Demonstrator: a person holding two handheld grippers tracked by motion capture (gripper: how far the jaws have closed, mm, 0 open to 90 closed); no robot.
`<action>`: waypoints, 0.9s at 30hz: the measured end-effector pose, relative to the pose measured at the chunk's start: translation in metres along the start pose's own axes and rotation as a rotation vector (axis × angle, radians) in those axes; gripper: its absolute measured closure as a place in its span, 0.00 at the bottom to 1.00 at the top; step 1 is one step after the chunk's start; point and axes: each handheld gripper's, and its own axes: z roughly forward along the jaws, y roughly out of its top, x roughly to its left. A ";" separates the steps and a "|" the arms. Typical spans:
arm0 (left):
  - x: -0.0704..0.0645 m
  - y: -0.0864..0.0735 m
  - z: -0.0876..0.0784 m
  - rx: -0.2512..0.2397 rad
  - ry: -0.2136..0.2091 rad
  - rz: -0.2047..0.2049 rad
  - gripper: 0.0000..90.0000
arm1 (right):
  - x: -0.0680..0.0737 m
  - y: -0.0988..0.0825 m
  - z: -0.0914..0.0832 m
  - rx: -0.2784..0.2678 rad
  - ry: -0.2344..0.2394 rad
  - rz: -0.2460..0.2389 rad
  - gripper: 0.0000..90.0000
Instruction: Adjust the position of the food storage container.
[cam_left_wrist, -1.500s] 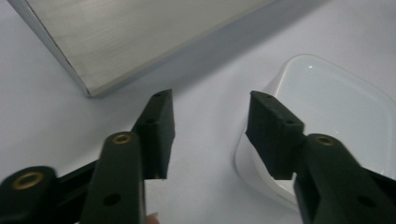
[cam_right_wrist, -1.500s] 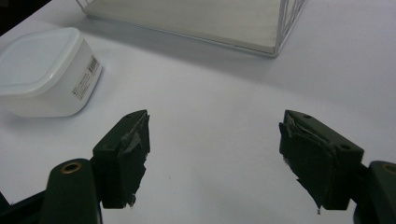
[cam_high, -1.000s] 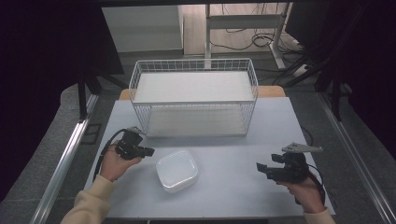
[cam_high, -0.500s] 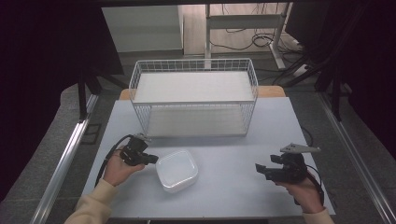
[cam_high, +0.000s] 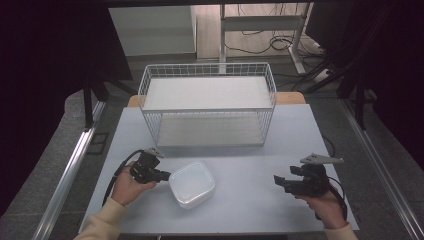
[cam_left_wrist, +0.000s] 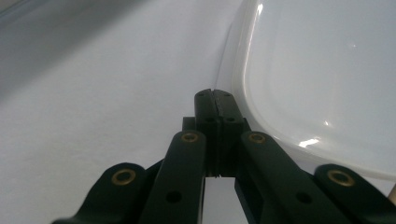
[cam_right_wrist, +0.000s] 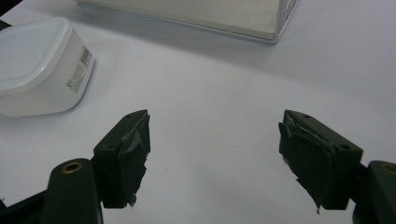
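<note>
Two risks we see: our left gripper (cam_high: 162, 175), jaws closed empty beside the lidded container (cam_high: 192, 184) at lower centre, may shove it across the counter (cam_high: 250, 200); our right gripper (cam_high: 280, 182) gapes open.

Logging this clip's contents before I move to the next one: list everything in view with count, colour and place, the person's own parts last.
Table: one, pale grey-white top, centre of the high view.
Wire basket: one, white, at the far middle of the table, nothing seen inside.
Plastic container: one, translucent white with its lid on, near left-centre of the table; a label shows on its side in the right gripper view.
Cables: several, dark, on the floor beyond the table.
Left gripper: one, black, jaws closed together, tips at the container's left edge.
Right gripper: one, black, jaws apart, over bare table at near right.
Hands: two, cream sleeves, at the near edge.
</note>
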 end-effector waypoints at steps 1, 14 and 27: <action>-0.001 0.000 0.000 0.005 -0.003 0.001 1.00 | 0.000 0.000 0.000 0.000 0.001 0.002 0.27; -0.016 -0.007 0.006 0.009 -0.037 0.006 1.00 | 0.000 0.000 -0.002 -0.005 -0.002 0.003 0.27; -0.028 -0.010 0.008 0.005 -0.066 0.013 1.00 | 0.001 0.000 -0.002 -0.005 -0.003 0.004 0.27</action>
